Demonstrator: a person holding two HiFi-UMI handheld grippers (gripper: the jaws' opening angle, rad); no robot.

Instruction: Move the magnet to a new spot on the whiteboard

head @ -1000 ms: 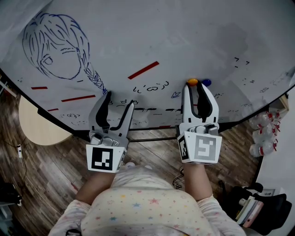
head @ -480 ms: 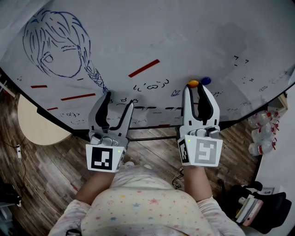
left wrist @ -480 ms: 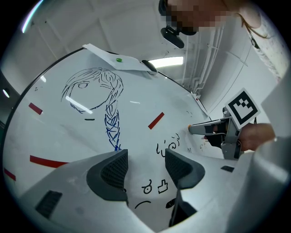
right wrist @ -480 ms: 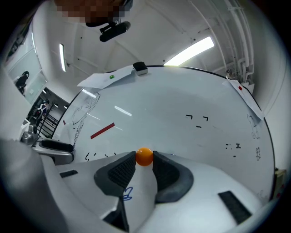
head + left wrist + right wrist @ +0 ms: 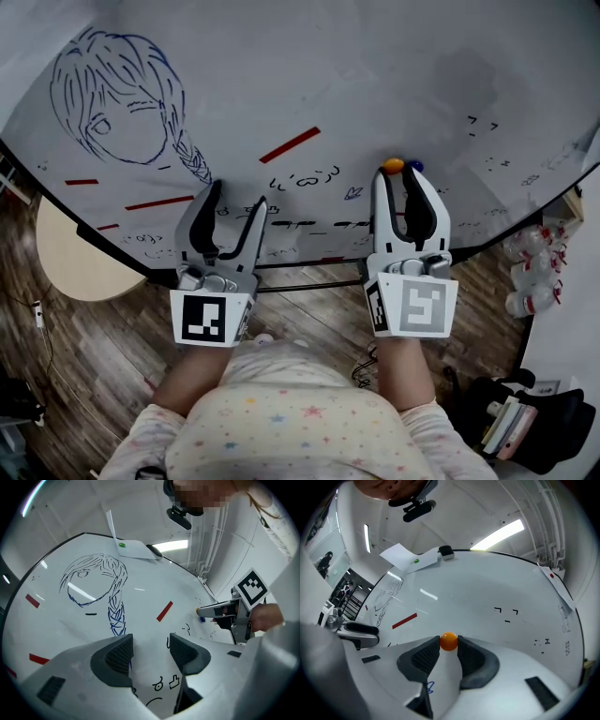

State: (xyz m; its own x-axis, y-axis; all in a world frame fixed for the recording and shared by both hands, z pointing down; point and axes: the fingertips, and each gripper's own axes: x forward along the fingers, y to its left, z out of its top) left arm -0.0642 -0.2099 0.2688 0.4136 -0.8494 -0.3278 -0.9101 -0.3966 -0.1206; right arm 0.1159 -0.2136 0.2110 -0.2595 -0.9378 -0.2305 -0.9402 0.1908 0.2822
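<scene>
The whiteboard fills the upper field, a red bar slanting across its lower middle; the right gripper stands right of that bar and a little below it, its jaws closed on the orange magnet, which sits at their very tips and appears to touch both pads; the left gripper, below-left of the bar, holds its jaws apart over bare board; a blue magnet lies just beyond the orange one, farther from the bar; being round, the orange magnet sets no grip axis, so the move looks to be the right gripper's.
</scene>
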